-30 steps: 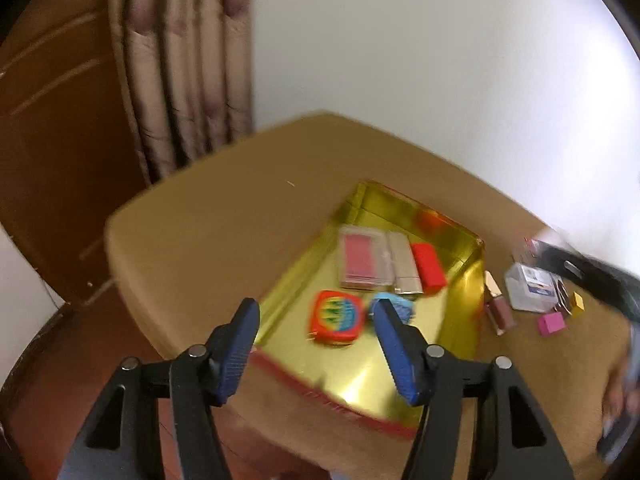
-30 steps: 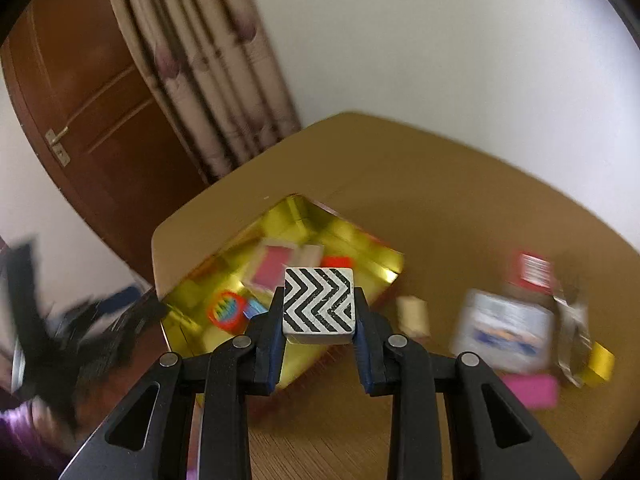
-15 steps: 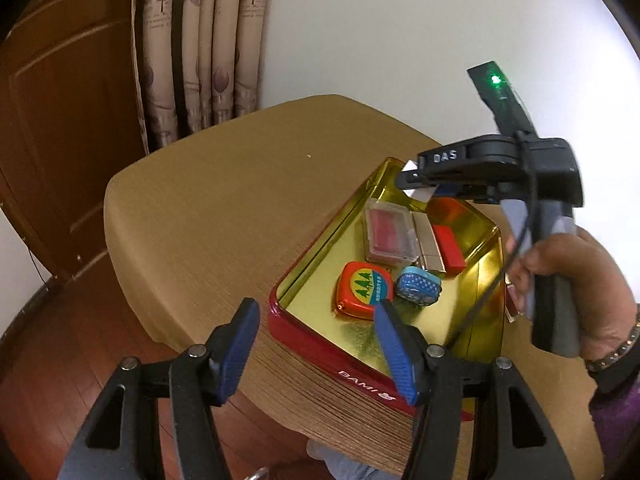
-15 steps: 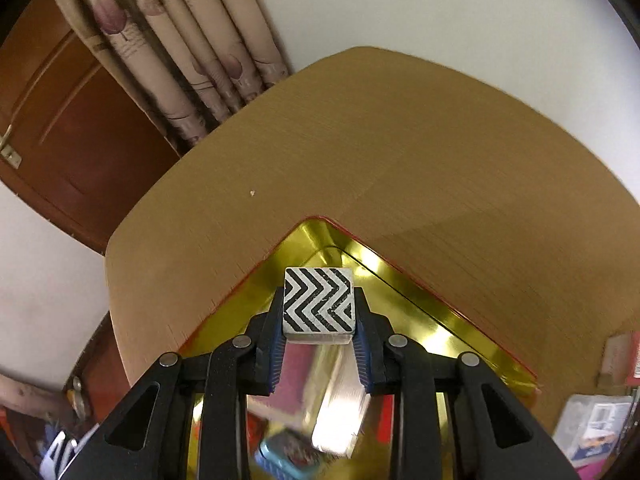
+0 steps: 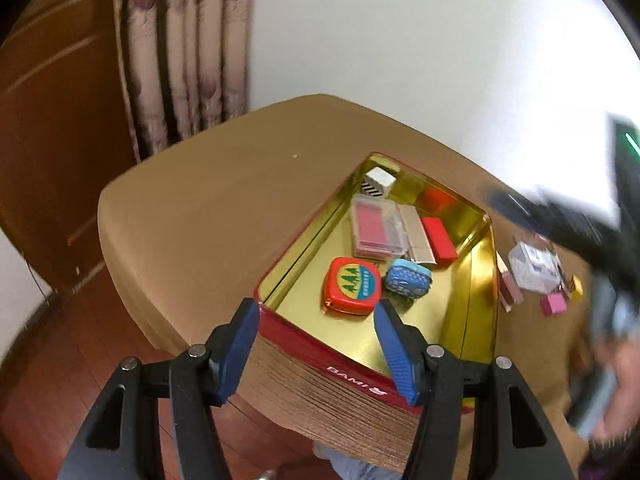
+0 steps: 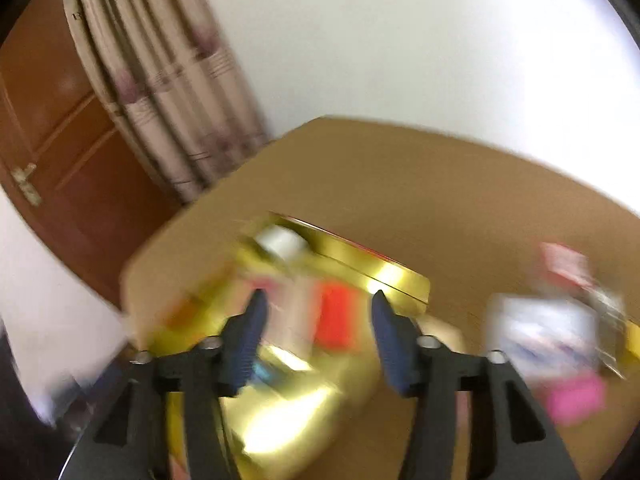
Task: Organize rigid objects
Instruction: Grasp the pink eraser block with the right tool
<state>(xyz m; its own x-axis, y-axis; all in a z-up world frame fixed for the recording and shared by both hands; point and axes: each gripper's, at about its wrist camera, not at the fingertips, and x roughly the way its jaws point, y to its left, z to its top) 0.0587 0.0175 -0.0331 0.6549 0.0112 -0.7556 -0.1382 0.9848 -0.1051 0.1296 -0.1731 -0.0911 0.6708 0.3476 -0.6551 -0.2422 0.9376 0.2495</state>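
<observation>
Gold-lined, the tin (image 5: 472,280) served as the collecting place, so the chevron block (image 5: 378,182) stood in its far corner, white face up, no clear long axis. Both tongs were spread and empty: left gripper (image 5: 316,336) hovered at the tin's near rim, right gripper (image 6: 316,336) above it.

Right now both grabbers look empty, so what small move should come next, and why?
Probably swing the right gripper, jaws open and empty, toward the pink block. It lies on the table outside the gold tin, where the striped block already sits in the far corner.
</observation>
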